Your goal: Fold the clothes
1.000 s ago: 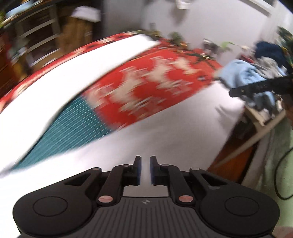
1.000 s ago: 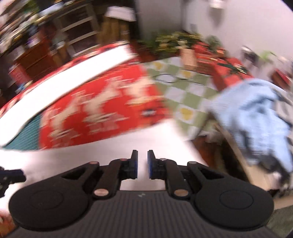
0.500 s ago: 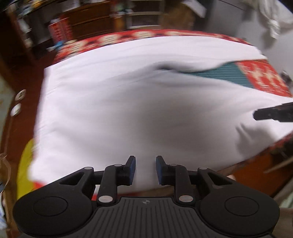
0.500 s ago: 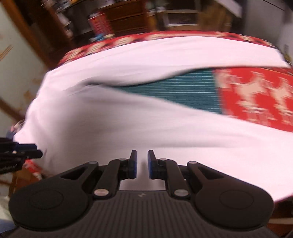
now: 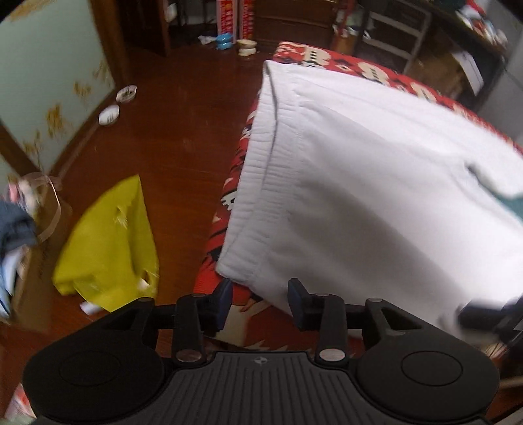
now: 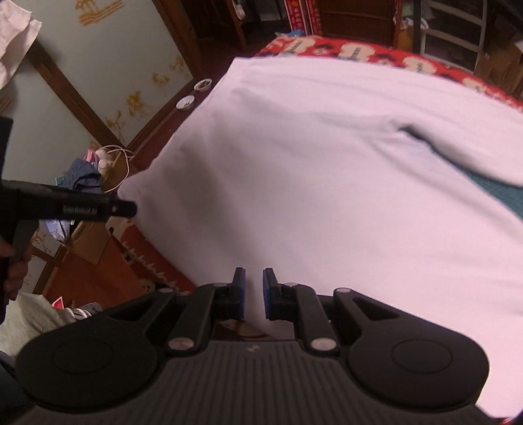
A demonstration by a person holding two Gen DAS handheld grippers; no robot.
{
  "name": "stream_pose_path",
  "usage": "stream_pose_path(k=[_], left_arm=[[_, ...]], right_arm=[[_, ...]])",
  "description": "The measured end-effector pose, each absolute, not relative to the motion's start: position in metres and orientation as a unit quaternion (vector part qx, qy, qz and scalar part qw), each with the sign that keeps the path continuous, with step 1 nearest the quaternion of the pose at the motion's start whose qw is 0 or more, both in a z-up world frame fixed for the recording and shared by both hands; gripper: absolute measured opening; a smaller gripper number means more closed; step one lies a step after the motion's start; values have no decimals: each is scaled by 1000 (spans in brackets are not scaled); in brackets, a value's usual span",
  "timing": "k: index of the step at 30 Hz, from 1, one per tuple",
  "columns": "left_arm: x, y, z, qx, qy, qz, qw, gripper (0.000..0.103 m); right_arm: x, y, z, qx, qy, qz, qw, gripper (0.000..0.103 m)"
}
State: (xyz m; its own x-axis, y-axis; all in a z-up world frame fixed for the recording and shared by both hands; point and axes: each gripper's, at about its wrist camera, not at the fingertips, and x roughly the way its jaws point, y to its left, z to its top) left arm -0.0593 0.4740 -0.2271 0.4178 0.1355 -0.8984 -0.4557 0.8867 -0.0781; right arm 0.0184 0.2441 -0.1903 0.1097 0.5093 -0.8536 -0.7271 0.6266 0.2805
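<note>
A white sweatshirt (image 5: pixel 376 196) lies spread on a table under a red patterned cloth (image 5: pixel 359 68). Its ribbed hem (image 5: pixel 251 183) hangs at the table's left end. My left gripper (image 5: pixel 260 294) hovers at the hem's near corner. Its jaws are opening, the corner sits just ahead between them, and the pads do not press on it. My right gripper (image 6: pixel 253 294) hangs over the near edge of the sweatshirt (image 6: pixel 327 179), jaws a narrow gap apart and holding nothing. The left gripper (image 6: pixel 98 209) shows at the left of the right wrist view. A teal mat (image 6: pixel 500 193) peeks out under a sleeve.
On the wooden floor left of the table lie a yellow bag (image 5: pixel 111 242), a cardboard box of clothes (image 5: pixel 29 261) and two small dishes (image 5: pixel 109 114). Shelves (image 5: pixel 392 26) stand behind the table. A papered sliding door (image 6: pixel 108 65) closes the left side.
Both views swung from the table's right end, with its red cloth and teal mat, to the hem end on the left. The left jaws widened. The right jaws kept their narrow gap.
</note>
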Motion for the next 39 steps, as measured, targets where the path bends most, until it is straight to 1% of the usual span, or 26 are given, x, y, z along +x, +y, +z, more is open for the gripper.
stream_pose_path(k=[3,4,5,6,7,8,15,19,21,22,24,27,33,34,36,38,39], left_arm=[[-59,481,-236,-181,507,186,822,36],[-60,481,-238,-179,507,190,822,30],[-61,480,-240,-172,508,196,821,15],[-63,479,-241,-167,508,198,822,9],[-64,479,-243,-168,506,195,823,5],[-65,478,-243,-167,505,194,824,4],[-77,483,-241,-143,509,197,826,3],[-75,482,-243,-124,514,184,829,3],[-76,482,-244,-120,514,181,830,3],[-77,482,-244,-119,513,181,830,3],[-77,481,-244,-114,512,180,832,4],[-78,478,-245,-101,511,176,835,4],[-78,473,-245,-72,515,176,836,4],[-77,473,-244,-71,516,177,835,4],[-76,473,-244,-69,518,177,834,4],[-75,470,-243,-63,519,175,834,4],[-75,469,-242,-60,518,175,835,6]], right_arm=[[13,252,-211,-116,532,406,734,12],[10,250,-215,-113,534,400,736,12],[8,249,-218,-110,536,394,738,12],[6,248,-220,-108,538,390,740,12],[4,249,-220,-109,538,390,739,12],[2,249,-221,-110,539,389,739,12],[-7,245,-212,-94,550,385,735,12],[-7,236,-201,-94,529,371,757,12],[-2,227,-205,-95,533,352,764,12],[0,221,-207,-94,536,343,766,7],[2,208,-209,-93,537,336,768,7],[3,185,-207,-98,541,320,772,7],[19,130,-203,-79,547,244,796,12],[20,126,-207,-73,553,234,797,7],[20,107,-208,-63,552,224,800,5],[20,92,-205,-66,555,210,802,6],[19,85,-204,-66,557,200,803,10]])
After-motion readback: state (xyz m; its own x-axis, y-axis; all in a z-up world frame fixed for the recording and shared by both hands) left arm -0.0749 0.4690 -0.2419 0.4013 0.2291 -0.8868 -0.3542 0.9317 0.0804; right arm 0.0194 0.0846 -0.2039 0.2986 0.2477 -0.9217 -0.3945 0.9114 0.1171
